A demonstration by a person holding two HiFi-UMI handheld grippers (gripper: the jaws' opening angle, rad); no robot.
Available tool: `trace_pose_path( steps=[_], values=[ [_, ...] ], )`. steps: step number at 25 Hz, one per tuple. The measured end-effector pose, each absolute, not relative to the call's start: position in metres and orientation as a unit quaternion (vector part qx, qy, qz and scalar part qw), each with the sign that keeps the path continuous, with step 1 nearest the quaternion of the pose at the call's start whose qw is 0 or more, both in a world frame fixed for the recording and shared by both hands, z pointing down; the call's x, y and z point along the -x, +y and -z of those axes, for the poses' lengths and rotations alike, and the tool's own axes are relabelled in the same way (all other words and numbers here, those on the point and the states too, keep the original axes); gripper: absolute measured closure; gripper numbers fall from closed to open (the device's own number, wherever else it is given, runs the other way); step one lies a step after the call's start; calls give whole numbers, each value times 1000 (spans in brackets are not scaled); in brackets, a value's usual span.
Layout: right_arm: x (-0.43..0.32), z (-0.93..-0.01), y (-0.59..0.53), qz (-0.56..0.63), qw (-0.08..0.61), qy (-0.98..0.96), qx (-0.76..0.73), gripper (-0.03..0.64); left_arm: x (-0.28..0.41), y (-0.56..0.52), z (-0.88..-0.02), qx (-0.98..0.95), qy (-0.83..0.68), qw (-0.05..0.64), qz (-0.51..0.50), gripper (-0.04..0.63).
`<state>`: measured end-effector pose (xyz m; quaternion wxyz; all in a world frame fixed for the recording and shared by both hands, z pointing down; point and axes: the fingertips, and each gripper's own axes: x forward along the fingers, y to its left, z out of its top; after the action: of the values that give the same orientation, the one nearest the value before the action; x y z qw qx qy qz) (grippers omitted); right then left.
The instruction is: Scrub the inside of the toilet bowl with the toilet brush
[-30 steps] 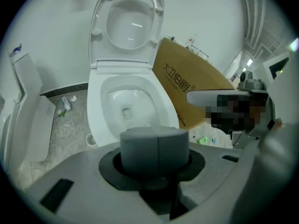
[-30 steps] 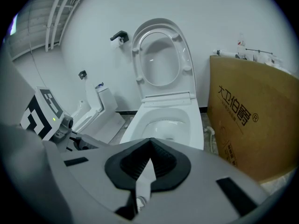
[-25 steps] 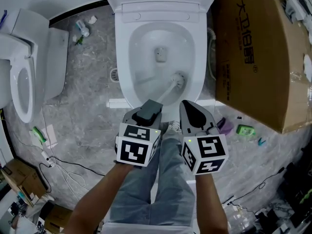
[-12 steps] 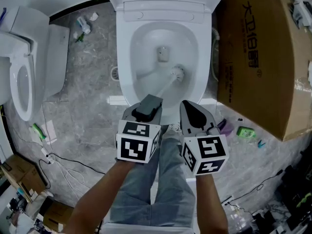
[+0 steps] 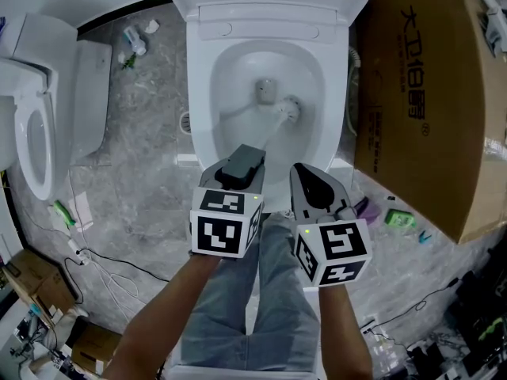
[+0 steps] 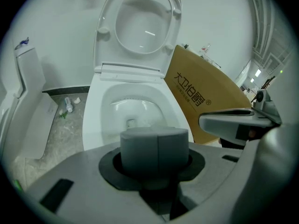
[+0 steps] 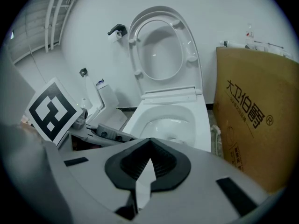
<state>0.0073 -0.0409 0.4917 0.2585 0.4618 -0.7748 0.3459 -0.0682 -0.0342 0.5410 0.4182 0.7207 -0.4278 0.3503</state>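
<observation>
The left hand-held gripper (image 5: pixel 242 165) pinches the brush (image 5: pixel 286 109) by its handle. The brush head is down inside the bowl (image 5: pixel 200 93), near the back. The right hand-held gripper (image 5: pixel 312 185) is pressed together, holding nothing, just beside the left one.

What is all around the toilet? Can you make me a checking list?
Surface: grey stone floor, littered.
Job's things: toilet brush, head down inside the toilet bowl, beside the drain.
Clutter: small bottle and green packet on the floor.
Grippers: left tongs shut on the toilet brush handle; right tongs shut, empty.
Cables: white cable loose on the floor at the left.
Surroundings: cardboard box at the right, second toilet at the left.
</observation>
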Motion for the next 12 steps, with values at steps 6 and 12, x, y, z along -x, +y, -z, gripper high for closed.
trace_pose_path(
  steps=[6, 12],
  values=[
    [-7, -496, -52, -348, 262, -775, -458, 618, 69, -55, -547, -721, -430, 414, -352, 443],
    [-4, -500, -59, -351, 265, -776, -453, 618, 72, -75, -552, -723, -435, 406, -352, 443]
  ],
)
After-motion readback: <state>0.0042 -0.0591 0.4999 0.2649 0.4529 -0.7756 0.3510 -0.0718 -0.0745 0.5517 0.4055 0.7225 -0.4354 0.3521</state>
